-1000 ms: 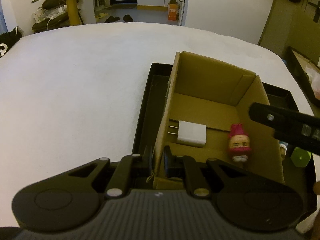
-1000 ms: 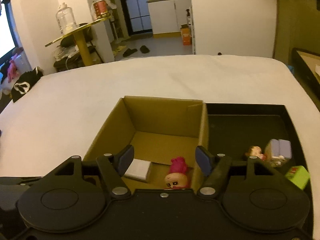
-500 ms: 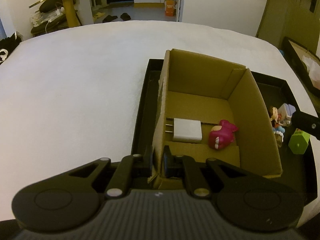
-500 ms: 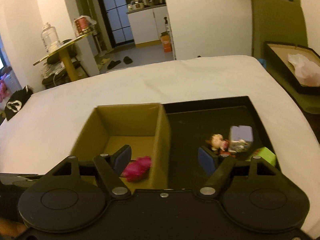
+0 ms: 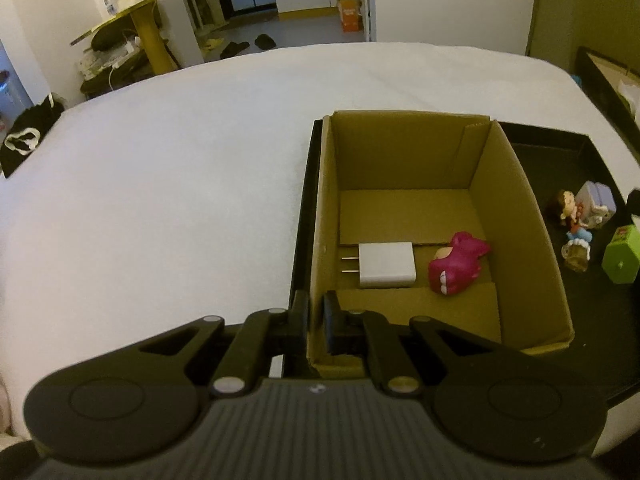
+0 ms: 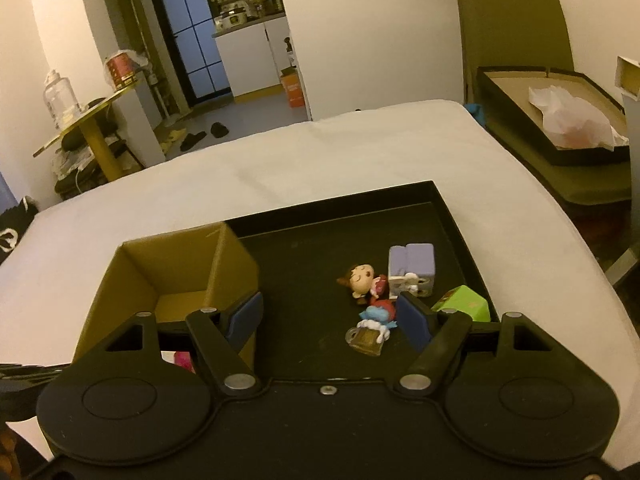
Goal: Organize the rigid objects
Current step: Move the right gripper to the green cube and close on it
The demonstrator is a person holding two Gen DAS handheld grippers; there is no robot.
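Note:
An open cardboard box (image 5: 516,216) stands in the left part of a black tray (image 6: 452,224). Inside it lie a white charger (image 5: 386,265) and a pink-haired doll (image 5: 456,262) on its side. My left gripper (image 5: 316,322) is shut on the box's near left wall. My right gripper (image 6: 328,320) is open and empty above the tray; the box (image 6: 168,276) is at its left. Between its fingers lie a blue figure (image 6: 374,324) and a brown-haired doll (image 6: 360,282). A lilac block (image 6: 412,268) and a green block (image 6: 464,304) lie to their right.
The tray rests on a wide white bed surface (image 5: 160,160). A yellow side table (image 5: 140,24) with clutter stands beyond the bed at the far left. A dark box with white paper (image 6: 560,120) sits off the bed's right side.
The pink-haired doll was let go and now lies on its side in the box. My right gripper has moved right, from over the box to over the tray's toys. The left gripper keeps its hold.

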